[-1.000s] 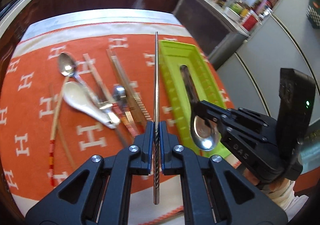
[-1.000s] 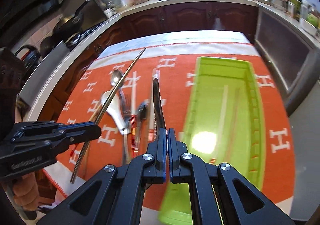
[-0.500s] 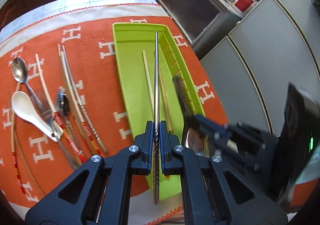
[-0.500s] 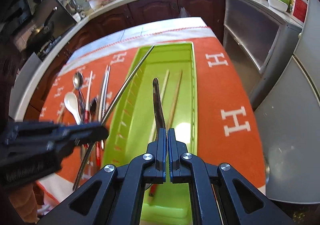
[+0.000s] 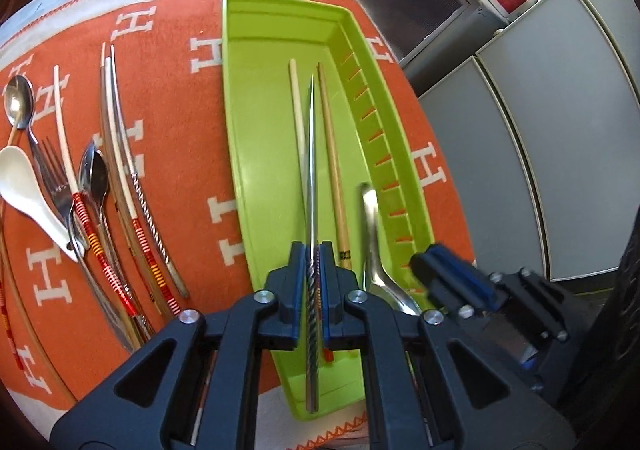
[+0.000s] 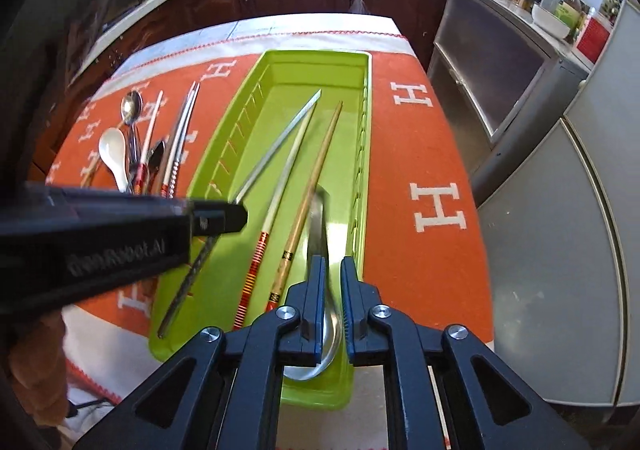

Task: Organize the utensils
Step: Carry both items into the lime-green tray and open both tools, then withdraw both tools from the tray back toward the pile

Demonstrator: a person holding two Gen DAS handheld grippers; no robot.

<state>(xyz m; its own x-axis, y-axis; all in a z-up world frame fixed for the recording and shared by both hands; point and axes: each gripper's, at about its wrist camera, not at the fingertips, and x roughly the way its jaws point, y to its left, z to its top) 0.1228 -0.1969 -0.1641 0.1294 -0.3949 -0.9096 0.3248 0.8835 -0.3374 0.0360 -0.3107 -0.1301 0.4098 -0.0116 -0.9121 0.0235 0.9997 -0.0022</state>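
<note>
My left gripper [image 5: 313, 282] is shut on a metal chopstick [image 5: 311, 186] and holds it lengthwise over the green tray [image 5: 256, 138]; it also shows in the right wrist view [image 6: 276, 148]. My right gripper [image 6: 331, 304] is open, and a metal spoon [image 6: 322, 250] lies blurred between its fingers in the tray, by the right wall. The spoon shows in the left wrist view [image 5: 374, 242] too. A white chopstick [image 5: 297, 118] and a wooden chopstick [image 5: 330, 154] lie in the tray.
Left of the tray, on the orange cloth [image 5: 180, 122], lie several chopsticks [image 5: 120, 154], a white ceramic spoon [image 5: 28, 190], a fork [image 5: 56, 178] and metal spoons [image 5: 18, 102]. Grey cabinets [image 5: 540, 130] stand to the right.
Both grippers moved down toward the tray. The right gripper opened and let go of the spoon, which now lies in the tray. The left still holds the metal chopstick.
</note>
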